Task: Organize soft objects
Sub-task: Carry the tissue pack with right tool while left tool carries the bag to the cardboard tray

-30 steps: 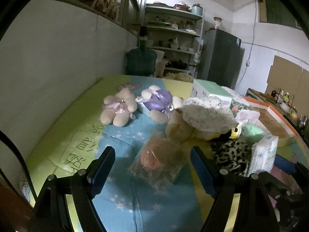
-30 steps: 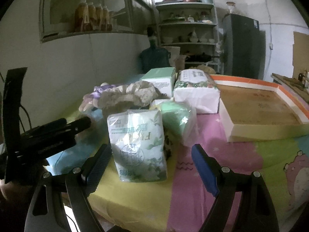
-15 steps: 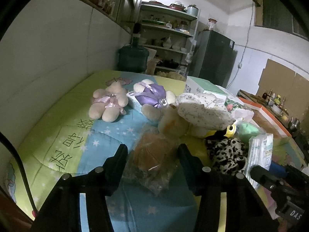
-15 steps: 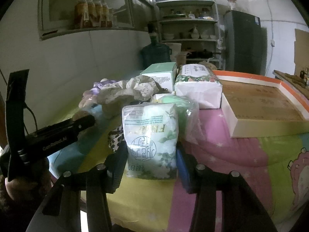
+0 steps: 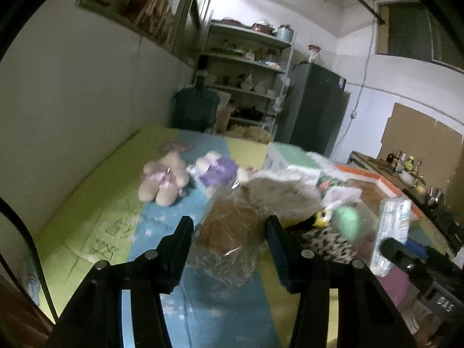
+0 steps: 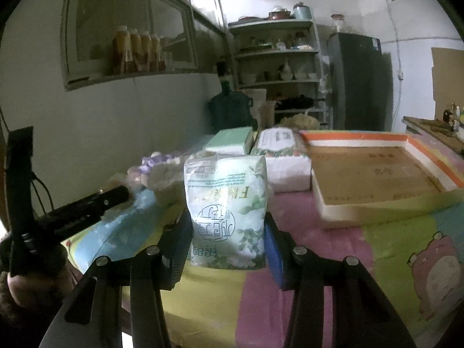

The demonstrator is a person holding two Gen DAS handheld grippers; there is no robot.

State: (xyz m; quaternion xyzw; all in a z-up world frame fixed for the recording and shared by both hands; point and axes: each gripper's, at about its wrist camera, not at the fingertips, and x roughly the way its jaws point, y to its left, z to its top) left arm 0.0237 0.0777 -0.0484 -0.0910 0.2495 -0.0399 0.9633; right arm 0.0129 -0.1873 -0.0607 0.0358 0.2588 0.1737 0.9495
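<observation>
Right now we see our left hand-held gripper (image 5: 229, 239) pinching a brown soft item wrapped in crinkly clear plastic (image 5: 229, 232); the blue-padded fingers (image 5: 277, 246) press against its two sides. The left view is blurred, so we cannot tell whether the bundle rests on the desk (image 5: 95, 220), which is covered with a colourful cartoon mat, or hangs just above it.

Our right hand-held gripper (image 6: 227, 242) is pinching a white tissue pack with green leaf print (image 6: 227, 211), held upright with its lettering upside down. One finger (image 6: 275, 252) shows its blue pad against the pack's right side. The same pack appears at the right edge of the left view, just above the other tool's dark body.

Behind the wrapped bundle lies a pile of soft things: a pale speckled cloth (image 5: 284, 191), a leopard-print plush (image 5: 324, 237) and a mint-green item in plastic (image 5: 348, 223). Farther back on the mat, a cream teddy bear with a lilac ribbon (image 5: 163, 178) lies beside a purple-dressed plush (image 5: 216, 169), the two close together.

From the right view, a mint-topped box (image 6: 230, 142) and a large white tissue bundle (image 6: 282, 159) sit behind the held pack. To their right lies a shallow tray with an orange and white rim (image 6: 353, 137), lined in brown cardboard.
</observation>
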